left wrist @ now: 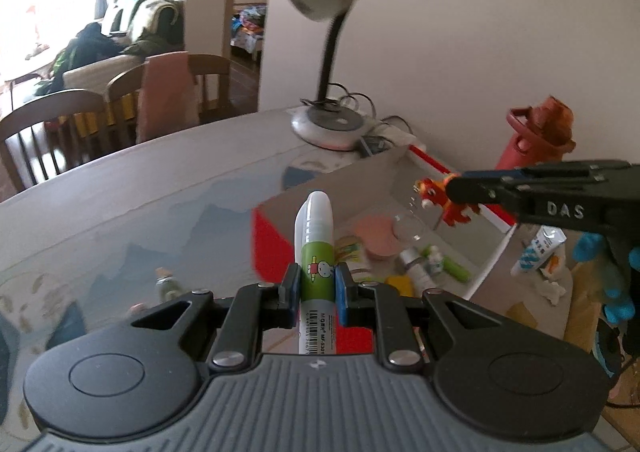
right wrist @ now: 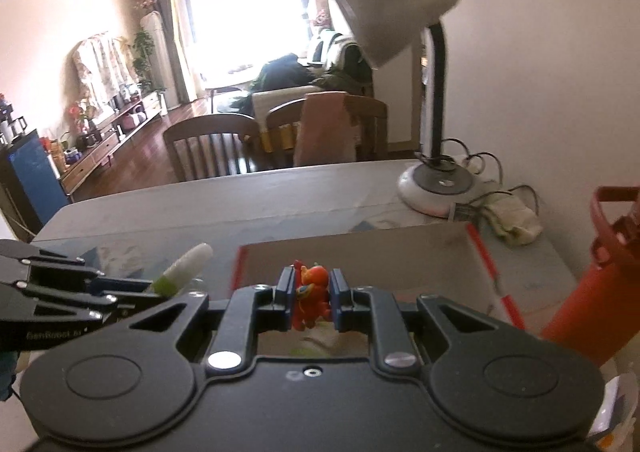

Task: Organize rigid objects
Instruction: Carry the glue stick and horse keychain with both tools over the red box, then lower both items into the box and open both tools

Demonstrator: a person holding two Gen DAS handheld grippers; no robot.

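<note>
My left gripper (left wrist: 316,286) is shut on a white tube with a green cartoon label (left wrist: 315,248), its tip pointing up and away, near the left edge of an open cardboard box (left wrist: 384,172). My right gripper (right wrist: 311,294) is shut on a small red and orange dragon figurine (right wrist: 311,292) above the same box (right wrist: 360,252). In the left wrist view the right gripper (left wrist: 454,188) reaches in from the right and holds the figurine (left wrist: 438,196) over the box. In the right wrist view the left gripper (right wrist: 150,288) comes in from the left with the tube (right wrist: 184,266).
The box holds a pink round lid (left wrist: 374,238), a clear glass (left wrist: 408,228), small bottles and a green tube (left wrist: 452,268). A grey desk lamp (left wrist: 328,120) stands behind the box by the wall. A red bottle (left wrist: 532,140) stands to the right. Wooden chairs (right wrist: 212,148) line the table's far edge.
</note>
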